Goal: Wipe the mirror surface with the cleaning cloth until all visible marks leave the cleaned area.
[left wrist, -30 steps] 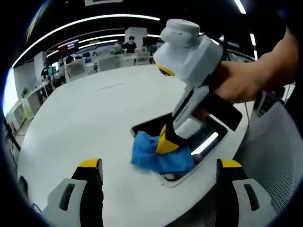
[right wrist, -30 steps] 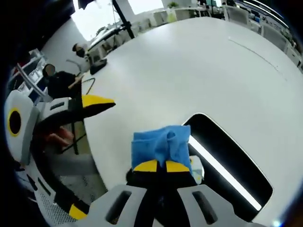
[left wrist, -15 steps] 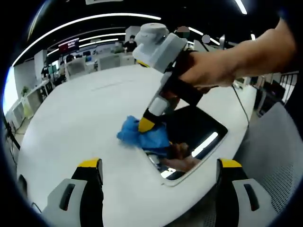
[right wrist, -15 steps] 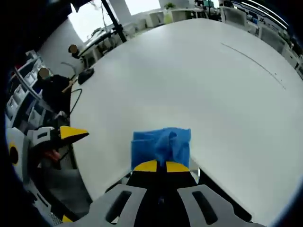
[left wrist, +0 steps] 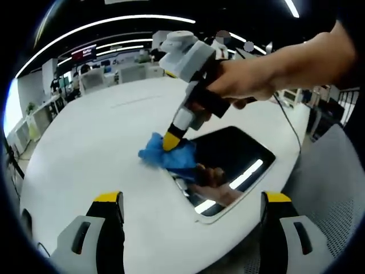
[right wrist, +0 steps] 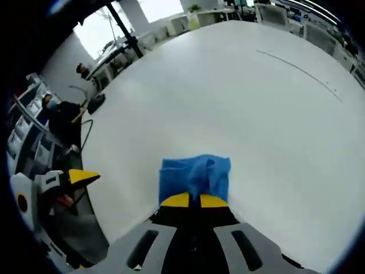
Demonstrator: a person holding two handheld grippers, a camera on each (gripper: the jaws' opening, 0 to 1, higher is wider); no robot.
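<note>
Cloth (left wrist: 168, 155) of soft blue fabric sits near the middle of the left gripper view, pinched by the right gripper (left wrist: 171, 141), whose yellow tips are closed tight on it. The cloth lies at the left edge of the mirror (left wrist: 228, 165), partly on the glass and partly on the white table (left wrist: 91, 142). The mirror is a dark, shiny, flat sheet with round corners, lying near the table edge at the right of the middle. A hand (left wrist: 251, 80) holds the right gripper from the upper right.

In the right gripper view, the cloth (right wrist: 195, 178) bunches up just above the closed yellow tips of the right gripper (right wrist: 194, 200), low in the middle of the frame.

The left gripper (left wrist: 191, 200) has its two jaws spread wide apart at the bottom of its own view, holding nothing, well back from the mirror.

The cloth looks light and floppy, so it will fold and drag as it is pushed. Holding it by a bunched middle, as now, seems the best spot. The mirror is likely hard, slippery and easy to break, so press gently.
</note>
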